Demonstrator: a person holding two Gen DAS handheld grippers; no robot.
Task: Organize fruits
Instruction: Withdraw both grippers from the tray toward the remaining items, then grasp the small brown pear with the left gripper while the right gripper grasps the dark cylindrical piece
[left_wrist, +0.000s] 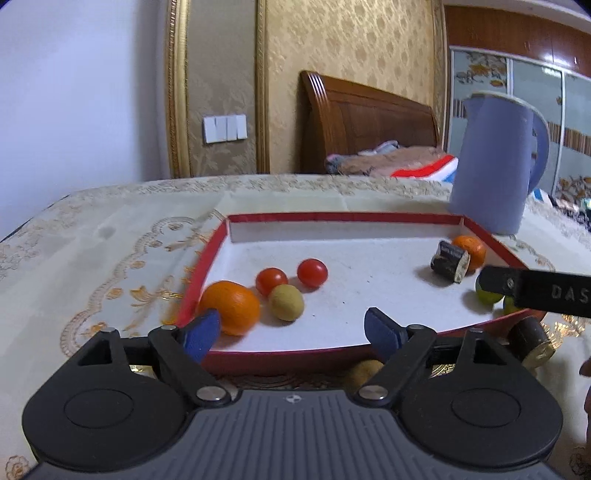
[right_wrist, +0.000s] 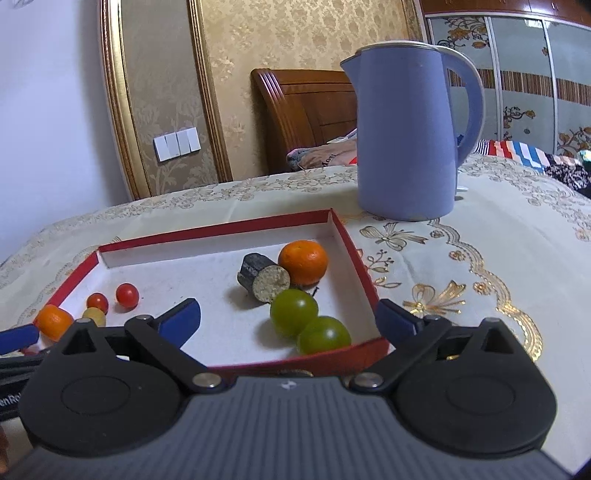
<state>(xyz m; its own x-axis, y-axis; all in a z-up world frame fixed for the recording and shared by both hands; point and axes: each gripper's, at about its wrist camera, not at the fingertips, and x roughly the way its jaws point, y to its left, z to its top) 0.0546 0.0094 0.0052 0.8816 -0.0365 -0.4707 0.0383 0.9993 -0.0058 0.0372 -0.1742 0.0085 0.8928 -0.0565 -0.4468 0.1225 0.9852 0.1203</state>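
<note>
Blue-padded jaws on the left gripper (left_wrist: 291, 334) are spread wide with nothing held between them; they hover over the near rim of the red-edged tray (left_wrist: 221, 236). The left pad sits right in front of an orange (left_wrist: 231, 306), though whether it's touching can't be told. Jaws on the right gripper (right_wrist: 288, 317) are splayed just as wide and are empty too, with one finger over the tray floor and the other outside the tray's right wall.

Inside the tray, plenty of bare white floor is left in the middle. On the left side two cherry tomatoes (left_wrist: 291, 277) and a yellowish-green fruit (left_wrist: 286, 302) are clustered beside the orange. On the right side a second orange (right_wrist: 303, 261) is seen touching a dark sugarcane chunk (right_wrist: 263, 277), with two green fruits (right_wrist: 308, 323) pressed together near the front wall.

Outside the tray, another sugarcane piece (left_wrist: 532, 341) and a brownish fruit (left_wrist: 364, 373) are lying on the tabletop (right_wrist: 498, 229) by the near edge. A blue kettle (right_wrist: 406, 129) is standing just past the far right corner.

The letters "DAS" can be read on the right gripper's finger in the left view; the rest is cut off.
</note>
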